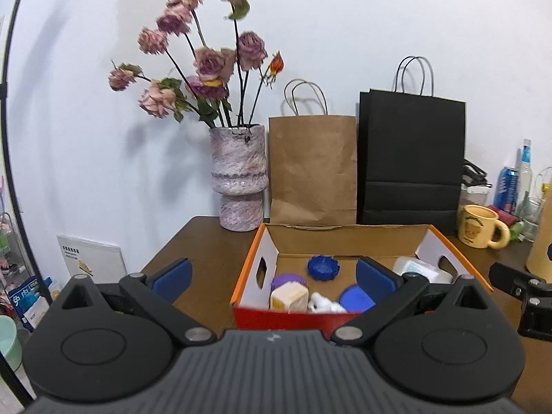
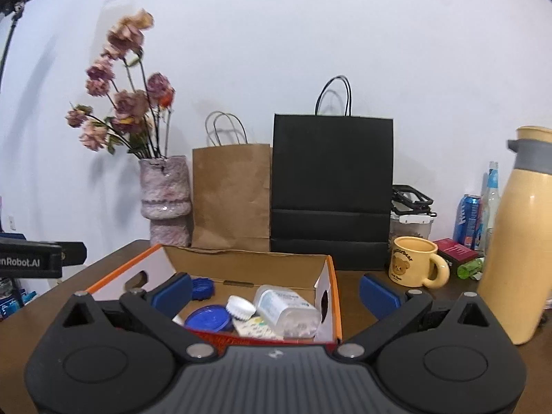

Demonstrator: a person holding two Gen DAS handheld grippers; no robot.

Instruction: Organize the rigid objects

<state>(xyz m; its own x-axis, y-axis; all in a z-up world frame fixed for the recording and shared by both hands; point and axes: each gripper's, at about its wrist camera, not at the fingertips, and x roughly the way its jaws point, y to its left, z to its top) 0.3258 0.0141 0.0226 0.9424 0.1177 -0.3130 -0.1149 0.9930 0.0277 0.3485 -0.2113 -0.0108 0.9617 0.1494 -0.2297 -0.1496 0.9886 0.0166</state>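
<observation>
Both tools hang in front of the open cardboard box (image 1: 345, 241), which sits on the brown tabletop (image 1: 207, 252) with its orange-edged walls up, so it serves as the collection bin for the rigid items. The left tool (image 1: 274, 274) has its 2 blue-padded fingers spread wide and holds nothing; it faces the box's near left corner. The right tool (image 2: 274, 291) is likewise spread and empty, aimed at the box's right end wall. Inside the box lie a blue ridged lid (image 1: 323, 267), a purple cap (image 1: 289, 280) with a pale cube (image 1: 289, 298) in front of it, a small white piece (image 1: 324, 303), a flat blue disc (image 2: 208, 317), a white ribbed cap (image 2: 240, 307) and a clear plastic container (image 2: 286, 310) tipped on its side against the right wall. They are loosely heaped, not lined up, which suggests drop-in sorting rather than neat arranging. No loose task item shows on the tabletop near the box, so the gathering looks mostly done, though areas below the tools are hidden. The vase (image 1: 239, 179), 2 paper bags and yellow mug (image 2: 415, 262) stand behind and beside, apart from the box, likely just clutter. A tall yellow flask (image 2: 517, 241) stands close to the right tool, a bump risk.
</observation>
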